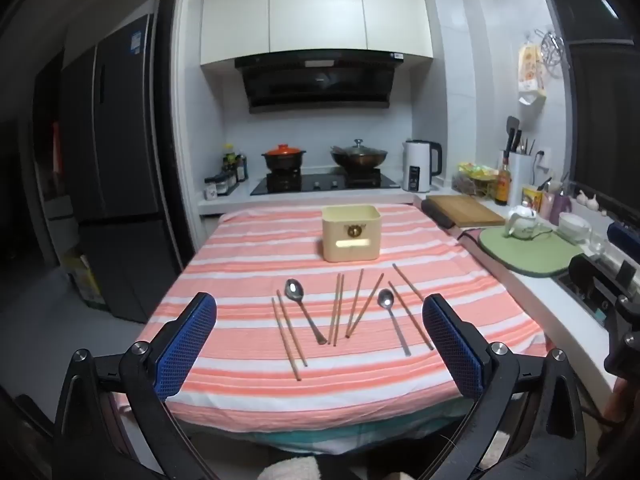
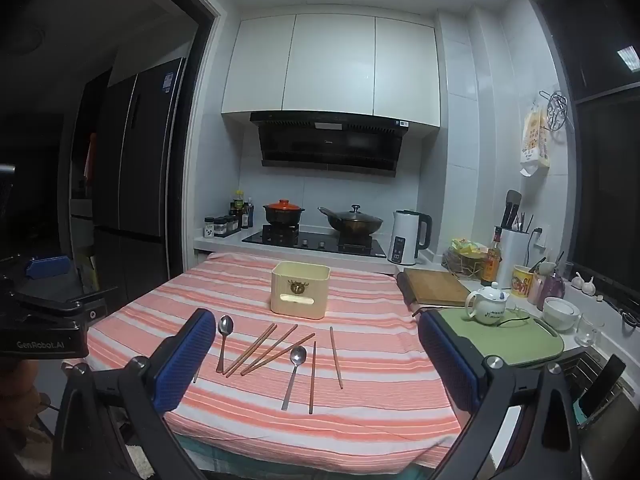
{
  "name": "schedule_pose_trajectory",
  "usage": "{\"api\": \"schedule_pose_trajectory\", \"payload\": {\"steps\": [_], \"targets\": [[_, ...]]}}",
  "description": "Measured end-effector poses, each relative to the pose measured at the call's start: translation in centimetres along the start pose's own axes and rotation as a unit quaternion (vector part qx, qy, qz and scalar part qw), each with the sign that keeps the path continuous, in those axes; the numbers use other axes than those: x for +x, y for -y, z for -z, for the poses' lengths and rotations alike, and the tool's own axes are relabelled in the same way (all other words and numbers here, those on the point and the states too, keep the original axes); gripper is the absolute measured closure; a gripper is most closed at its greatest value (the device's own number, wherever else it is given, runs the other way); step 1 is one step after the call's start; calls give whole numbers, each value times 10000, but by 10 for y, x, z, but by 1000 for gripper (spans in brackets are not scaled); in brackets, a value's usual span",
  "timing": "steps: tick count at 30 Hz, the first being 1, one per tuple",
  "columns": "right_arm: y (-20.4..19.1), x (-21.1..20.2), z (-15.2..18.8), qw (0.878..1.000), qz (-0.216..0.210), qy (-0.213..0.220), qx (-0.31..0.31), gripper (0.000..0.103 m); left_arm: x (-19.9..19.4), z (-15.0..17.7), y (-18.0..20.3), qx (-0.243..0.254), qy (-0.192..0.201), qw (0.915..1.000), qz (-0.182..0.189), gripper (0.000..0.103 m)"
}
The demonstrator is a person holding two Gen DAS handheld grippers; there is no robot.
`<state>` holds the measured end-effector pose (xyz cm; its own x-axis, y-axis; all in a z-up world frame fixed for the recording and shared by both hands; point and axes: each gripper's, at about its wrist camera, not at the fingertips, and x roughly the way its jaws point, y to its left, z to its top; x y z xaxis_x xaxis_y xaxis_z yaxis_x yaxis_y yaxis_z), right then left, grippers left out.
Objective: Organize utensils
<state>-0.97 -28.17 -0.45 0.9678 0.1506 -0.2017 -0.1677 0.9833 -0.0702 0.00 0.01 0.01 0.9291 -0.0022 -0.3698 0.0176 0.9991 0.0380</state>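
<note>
A cream utensil box (image 1: 351,233) stands upright on the striped tablecloth (image 1: 248,248); it also shows in the right wrist view (image 2: 300,294). In front of it lie two metal spoons, the left spoon (image 1: 300,304) and the right spoon (image 1: 390,316), among several wooden chopsticks (image 1: 338,308). In the right wrist view the spoons (image 2: 295,368) and chopsticks (image 2: 264,346) lie the same way. My left gripper (image 1: 320,340) is open and empty above the near table edge. My right gripper (image 2: 316,360) is open and empty, to the right of the left one.
A counter runs along the right with a wooden cutting board (image 1: 464,210), a green mat (image 1: 528,252) bearing a white teapot (image 1: 522,220), bowls and bottles. A stove with pots (image 1: 320,160) and a kettle (image 1: 420,164) stands behind the table. A fridge (image 1: 116,168) stands at the left.
</note>
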Motion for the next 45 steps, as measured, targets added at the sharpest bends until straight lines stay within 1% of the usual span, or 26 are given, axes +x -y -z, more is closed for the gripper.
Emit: {"api": "schedule_pose_trajectory", "payload": {"steps": [4,7,10,12,36,45], "targets": [[-2,0,0,10000,11,1,-18,0,-3,0,0,-53,33,10000,29,0],[-3,0,0,10000,1,1,-19,0,8,-2,-5,-136,-92,9999,-3,0],[-2,0,0,10000,-13,-41,0,0,4,-1,1,-134,-12,9999,-55,0],[0,1,0,10000,-16,-54,12,0,-1,1,-4,-200,53,9998,-36,0],[-8,4,5,9999,-62,-143,30,0,1,2,-6,-214,-7,9997,-92,0],[-5,5,5,9998,-71,-162,59,0,2,3,-6,-206,-19,9997,-103,0]]}}
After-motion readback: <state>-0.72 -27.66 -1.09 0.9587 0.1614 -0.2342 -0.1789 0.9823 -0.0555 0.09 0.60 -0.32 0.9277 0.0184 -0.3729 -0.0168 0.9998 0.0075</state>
